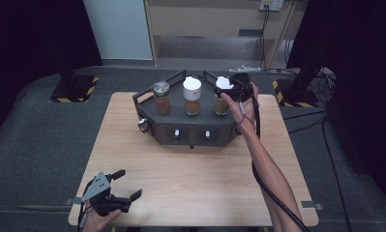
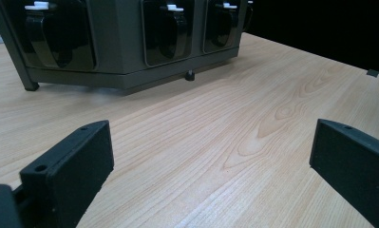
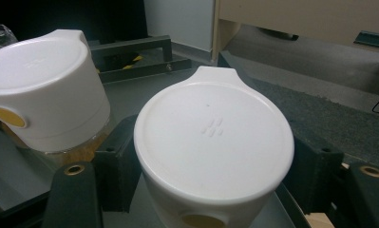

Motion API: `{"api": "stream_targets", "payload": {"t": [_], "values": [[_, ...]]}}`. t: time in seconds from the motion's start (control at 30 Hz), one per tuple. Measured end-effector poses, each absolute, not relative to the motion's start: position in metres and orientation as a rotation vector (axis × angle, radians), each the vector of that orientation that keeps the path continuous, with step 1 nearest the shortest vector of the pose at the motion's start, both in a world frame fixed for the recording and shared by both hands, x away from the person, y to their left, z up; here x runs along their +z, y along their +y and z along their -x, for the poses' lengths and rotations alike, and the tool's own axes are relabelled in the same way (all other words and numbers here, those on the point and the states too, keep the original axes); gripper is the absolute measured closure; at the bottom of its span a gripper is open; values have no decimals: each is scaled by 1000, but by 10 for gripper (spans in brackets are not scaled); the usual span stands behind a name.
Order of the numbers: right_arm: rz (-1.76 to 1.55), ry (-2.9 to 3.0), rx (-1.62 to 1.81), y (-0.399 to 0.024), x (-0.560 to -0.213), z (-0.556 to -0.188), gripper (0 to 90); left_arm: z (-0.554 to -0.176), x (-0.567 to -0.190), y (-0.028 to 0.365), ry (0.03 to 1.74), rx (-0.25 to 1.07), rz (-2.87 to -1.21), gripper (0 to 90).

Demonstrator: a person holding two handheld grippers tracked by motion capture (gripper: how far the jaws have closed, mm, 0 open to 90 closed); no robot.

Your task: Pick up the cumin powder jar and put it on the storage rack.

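Jars: three (image 1: 221,99) on one rack (image 1: 190,130).

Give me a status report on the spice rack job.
Right gripper shut on white-capped jar in rack. Left gripper open, idle over table. Nothing obstructing.

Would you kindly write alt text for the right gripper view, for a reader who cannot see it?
The right gripper's two black jaws are closed on the white lid of a spice jar standing on a dark grey rack. A second white-lidded jar with brown powder stands beside it at the left, with grey carpet behind.
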State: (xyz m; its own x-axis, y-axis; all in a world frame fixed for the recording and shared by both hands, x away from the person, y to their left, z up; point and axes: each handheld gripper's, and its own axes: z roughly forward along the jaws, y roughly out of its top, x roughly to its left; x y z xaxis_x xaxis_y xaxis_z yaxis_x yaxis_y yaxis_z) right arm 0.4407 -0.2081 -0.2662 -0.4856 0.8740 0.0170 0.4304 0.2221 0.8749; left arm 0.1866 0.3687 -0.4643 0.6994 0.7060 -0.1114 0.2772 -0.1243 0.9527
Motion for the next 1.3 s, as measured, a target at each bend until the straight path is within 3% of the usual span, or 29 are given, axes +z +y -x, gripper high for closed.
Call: {"api": "stream_targets", "payload": {"t": [0.13,0.33,0.53,1.3], "values": [[-1188,2020,1202,-209,-266,-441,301,-187,-464,369,795,443,-1705,0],[-1184,1993,1220,-211,-263,-437,170,-187,-464,369,795,443,-1704,0],[-1165,1977,1229,-214,-254,-430,115,-186,-464,368,795,443,-1704,0],[-1021,2005,1329,-254,-227,-371,109,-187,-464,368,806,442,-1699,0]]}}
